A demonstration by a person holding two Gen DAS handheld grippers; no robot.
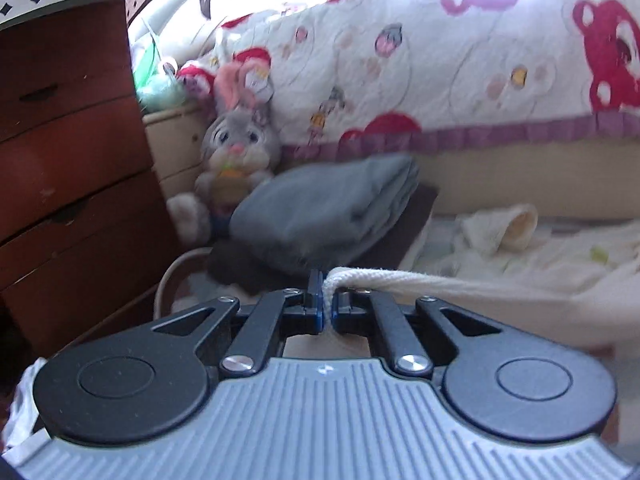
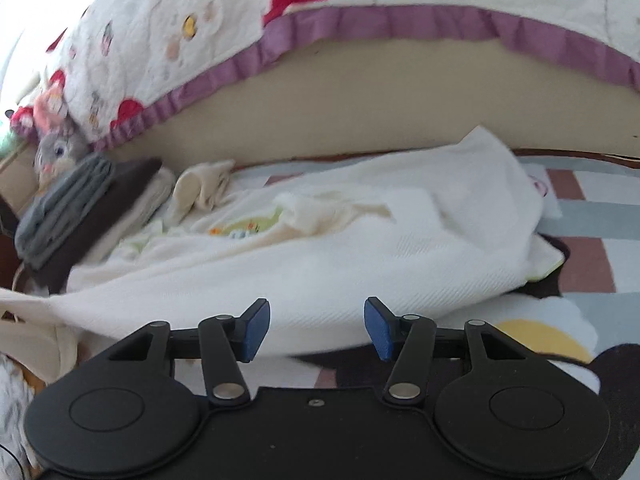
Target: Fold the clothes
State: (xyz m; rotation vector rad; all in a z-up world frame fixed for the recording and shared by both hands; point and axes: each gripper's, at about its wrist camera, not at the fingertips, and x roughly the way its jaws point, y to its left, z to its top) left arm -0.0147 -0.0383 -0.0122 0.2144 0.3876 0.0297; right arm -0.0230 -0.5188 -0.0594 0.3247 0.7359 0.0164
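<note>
Nearest in the left wrist view, left gripper (image 1: 327,304) clamped tight on a rolled edge of the cream garment (image 1: 400,282), blue pads pressed together with the cloth pinched between them and trailing off taut to the right. Nearest in the right wrist view, right gripper (image 2: 317,330) with jaws standing apart, blue pads clear of each other, nothing between them, hovering just at the near edge of the same cream garment (image 2: 320,264). Garment spread wide across the bedsheet (image 2: 584,216), striped in pale blue and brownish red, one side bunched up toward the right, a small printed patch showing near the middle. Further back and to the left, a folded grey garment (image 1: 320,216) stacked on a dark brown folded piece (image 1: 416,216), and under that in the right wrist view a pale folded layer. Just right of the stack, a small crumpled cream piece (image 2: 204,188) lying on the bed. Behind the stack, a grey plush rabbit (image 1: 236,152) propped upright against a pale wooden unit. Far left, a reddish-brown chest of drawers (image 1: 68,152). Farthest back, a quilt (image 1: 440,64) in white with red bear shapes and a purple ruffled border, draped over a beige headboard (image 2: 360,100), bright window light above it.
</note>
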